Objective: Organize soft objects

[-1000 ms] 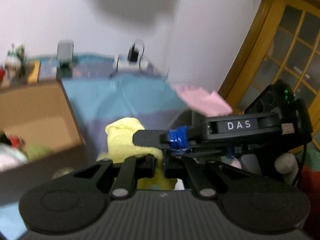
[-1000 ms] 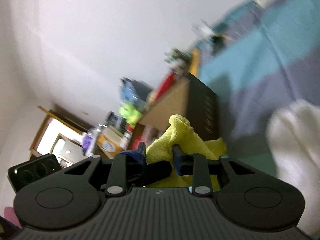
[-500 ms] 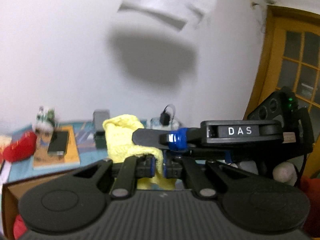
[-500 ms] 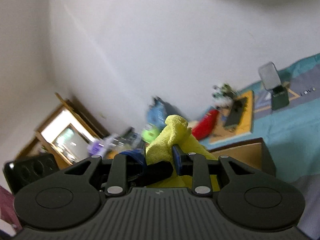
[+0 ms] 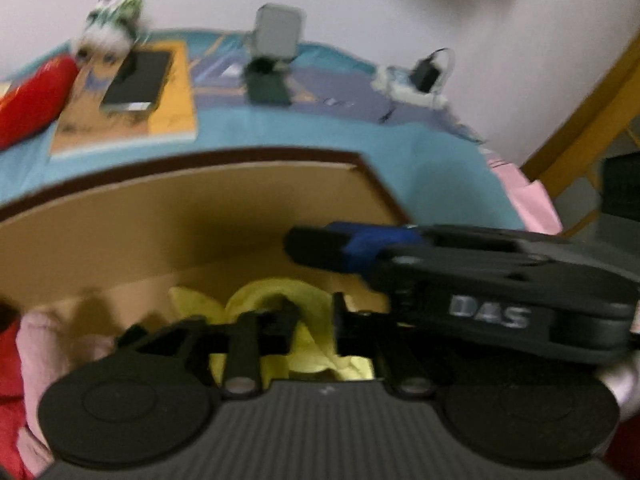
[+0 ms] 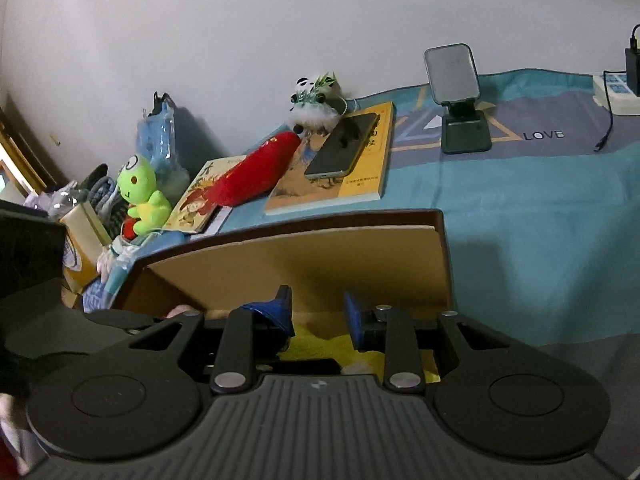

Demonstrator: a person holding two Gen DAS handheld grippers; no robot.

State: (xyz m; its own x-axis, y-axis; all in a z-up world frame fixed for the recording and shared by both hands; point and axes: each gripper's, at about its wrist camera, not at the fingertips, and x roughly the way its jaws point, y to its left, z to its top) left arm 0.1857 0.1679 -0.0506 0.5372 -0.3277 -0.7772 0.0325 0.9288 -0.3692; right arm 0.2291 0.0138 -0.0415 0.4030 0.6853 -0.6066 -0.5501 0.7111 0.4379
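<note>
The yellow cloth (image 5: 280,296) lies bunched low inside the open cardboard box (image 5: 240,184). My left gripper (image 5: 314,320) points down into the box. Its jaws are opening, with folds of the cloth loose between the fingers; the view is blurred. My right gripper (image 5: 308,248) reaches in from the right just above the cloth. In the right wrist view, the right gripper (image 6: 316,312) has its blue pads apart with only the box wall (image 6: 320,256) showing between the tips. The yellow cloth (image 6: 320,348) sits lower, near the finger roots.
A pink soft thing (image 5: 48,352) lies in the box at the left. Behind the box on the teal cover (image 6: 540,240) are a book (image 6: 340,184) with a phone (image 6: 344,144), a red plush (image 6: 256,172), a panda plush (image 6: 316,104), a green frog plush (image 6: 140,196) and a phone stand (image 6: 460,108).
Both grippers swung from facing the wall down over the box. The cloth, held up between them before, now sits low in the box. The left fingers have parted.
</note>
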